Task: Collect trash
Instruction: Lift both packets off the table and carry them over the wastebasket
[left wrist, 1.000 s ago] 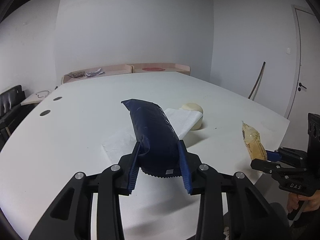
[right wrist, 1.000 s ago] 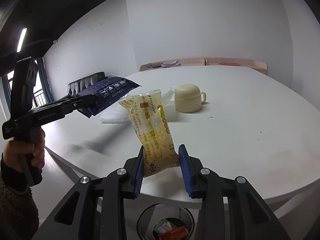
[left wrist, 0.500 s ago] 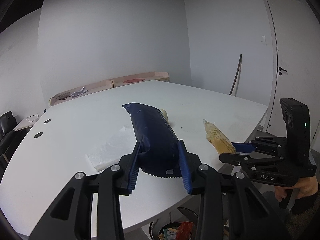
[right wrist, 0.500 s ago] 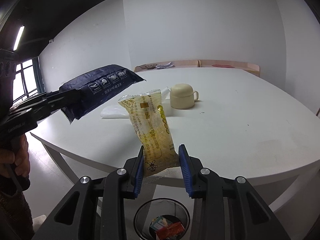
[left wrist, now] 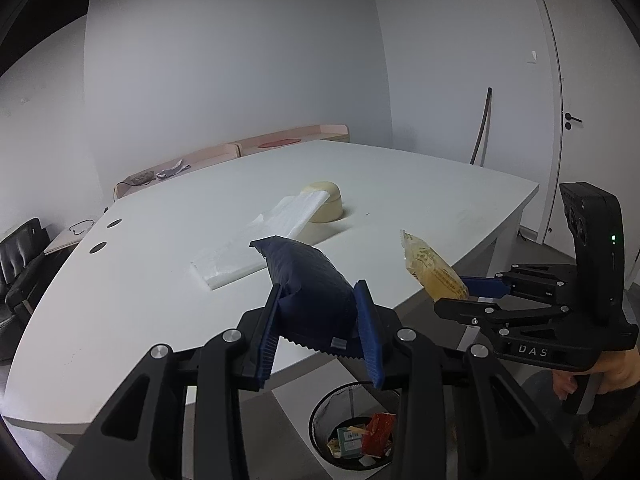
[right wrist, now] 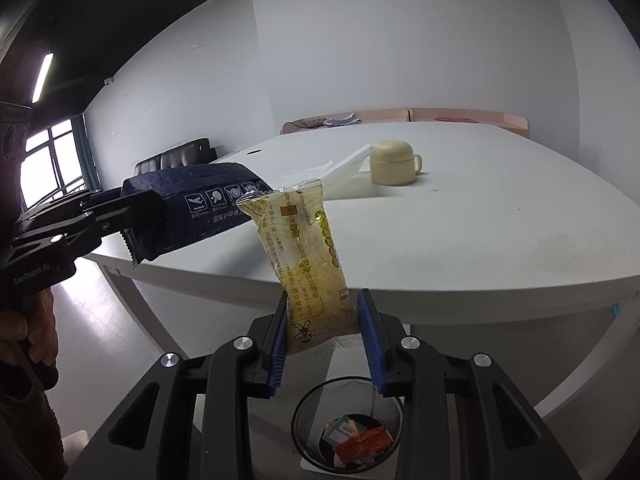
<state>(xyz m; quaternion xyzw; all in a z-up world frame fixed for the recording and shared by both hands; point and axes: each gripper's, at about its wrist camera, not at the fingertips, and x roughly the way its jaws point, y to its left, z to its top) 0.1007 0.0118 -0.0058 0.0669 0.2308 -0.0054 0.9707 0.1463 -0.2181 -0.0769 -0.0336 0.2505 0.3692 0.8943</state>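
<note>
My left gripper (left wrist: 318, 330) is shut on a dark blue snack bag (left wrist: 310, 286), held in the air past the table's front edge. The bag also shows in the right wrist view (right wrist: 192, 208). My right gripper (right wrist: 323, 338) is shut on a clear yellow wrapper (right wrist: 304, 252), also seen in the left wrist view (left wrist: 434, 272). A wire mesh trash bin (right wrist: 348, 428) with several wrappers inside stands on the floor below both grippers; it shows in the left wrist view (left wrist: 356, 428) too.
The white table (left wrist: 140, 280) carries a cream lidded mug (left wrist: 326, 202) and a white folded plastic sheet (left wrist: 260, 244). A black chair (left wrist: 20, 264) stands at the left. A door (left wrist: 580, 100) is at the right.
Both grippers have drawn back from the table and past its edge, each still holding its item. The trash bin has come fuller into view below them.
</note>
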